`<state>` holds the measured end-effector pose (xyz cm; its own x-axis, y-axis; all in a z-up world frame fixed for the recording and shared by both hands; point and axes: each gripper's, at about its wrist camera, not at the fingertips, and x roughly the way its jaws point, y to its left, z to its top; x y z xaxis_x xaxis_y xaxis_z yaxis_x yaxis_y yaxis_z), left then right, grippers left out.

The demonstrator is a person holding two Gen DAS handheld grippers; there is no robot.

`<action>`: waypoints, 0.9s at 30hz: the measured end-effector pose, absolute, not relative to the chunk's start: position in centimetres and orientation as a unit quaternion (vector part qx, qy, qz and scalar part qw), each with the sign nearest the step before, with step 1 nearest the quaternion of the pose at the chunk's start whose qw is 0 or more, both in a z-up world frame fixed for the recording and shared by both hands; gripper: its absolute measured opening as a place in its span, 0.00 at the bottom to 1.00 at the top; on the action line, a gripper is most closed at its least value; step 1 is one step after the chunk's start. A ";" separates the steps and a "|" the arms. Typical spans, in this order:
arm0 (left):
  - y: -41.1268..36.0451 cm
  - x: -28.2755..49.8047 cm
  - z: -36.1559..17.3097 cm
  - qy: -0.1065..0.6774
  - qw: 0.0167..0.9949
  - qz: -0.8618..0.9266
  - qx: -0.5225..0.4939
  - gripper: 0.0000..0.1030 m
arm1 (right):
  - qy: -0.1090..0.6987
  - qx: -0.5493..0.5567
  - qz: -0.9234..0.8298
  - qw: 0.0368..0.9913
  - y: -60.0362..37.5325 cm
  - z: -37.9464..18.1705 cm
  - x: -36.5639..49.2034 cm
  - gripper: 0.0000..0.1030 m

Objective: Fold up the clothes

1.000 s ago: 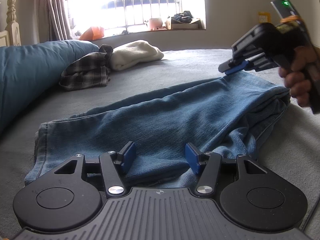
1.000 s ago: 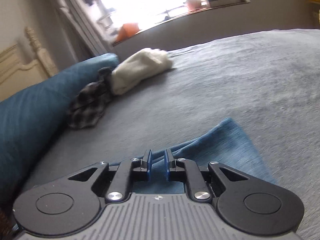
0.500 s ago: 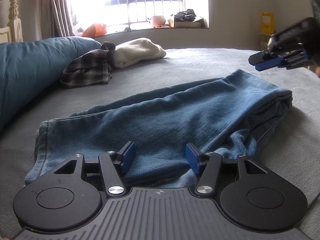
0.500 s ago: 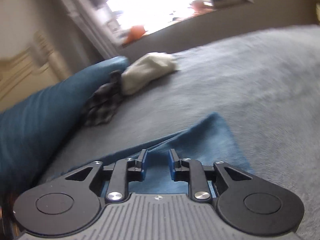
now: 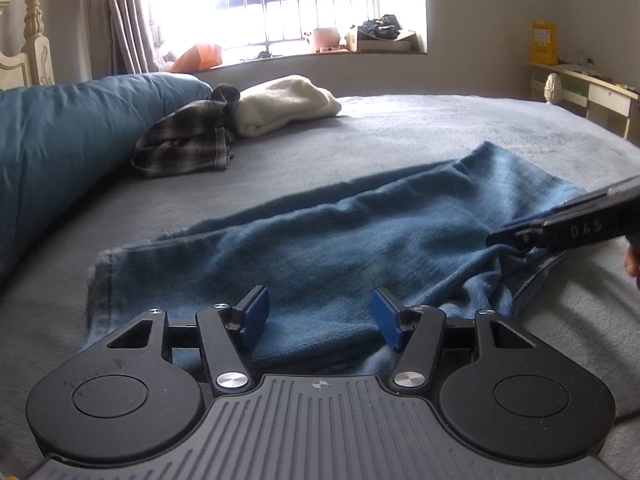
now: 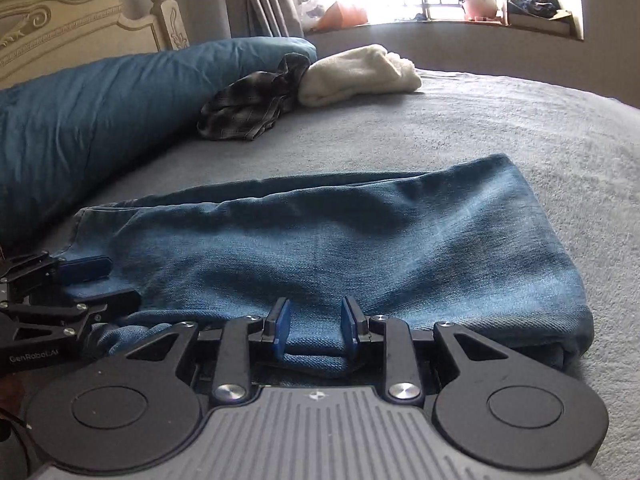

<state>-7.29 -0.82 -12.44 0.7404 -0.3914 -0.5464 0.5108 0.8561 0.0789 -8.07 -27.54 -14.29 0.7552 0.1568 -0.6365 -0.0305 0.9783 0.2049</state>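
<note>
Jeans lie folded lengthwise on the grey bed, near its front edge, w/ the hem end toward the left and the thick folded end toward the right. Left gripper sits at the near edge of the jeans by the hem end, jaws wide apart, denim between the blue pads but not pinched. Right gripper is at the near edge closer to the folded end, jaws narrower; a small fold of denim pokes up between its pads, w/ gaps on both sides, so not clamped. In the left view the right gripper shows side-on at the right edge, tip on the jeans' bunched end. Toward the bed's far-left corner: a blue duvet along the left edge, a crumpled plaid shirt touching it, and a cream folded sweater just beside the shirt. Window behind, v. bright.
</note>
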 end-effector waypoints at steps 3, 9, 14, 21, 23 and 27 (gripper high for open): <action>-0.3 -7.3 -11.3 0.255 0.930 -0.245 0.101 0.56 | 0.343 0.087 0.049 0.934 -27.3 -14.4 -8.3 0.28; 0.1 -5.7 -9.9 0.252 0.936 -0.234 0.072 0.56 | 0.340 0.094 0.048 0.935 -27.5 -14.5 -8.5 0.28; 0.4 -3.1 -10.7 0.282 0.939 -0.184 0.076 0.56 | 0.335 0.100 0.046 0.936 -27.6 -14.7 -8.7 0.28; 1.9 -0.5 -12.3 0.340 0.929 -0.123 0.073 0.56 | 0.332 0.103 0.045 0.937 -27.6 -14.7 -8.8 0.28; 2.1 -0.3 -12.4 0.348 0.928 -0.117 0.070 0.57 | 0.331 0.102 0.045 0.937 -27.6 -14.7 -8.9 0.28; 1.8 -0.2 -12.2 0.358 0.925 -0.106 0.068 0.58 | 0.329 0.103 0.044 0.938 -27.5 -14.8 -8.9 0.29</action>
<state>-0.23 1.85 -12.23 0.7214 -0.1479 -0.6766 0.2456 0.9681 0.0502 -8.91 -27.51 -14.82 0.7793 0.1498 -0.6085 -0.0145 0.9751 0.2214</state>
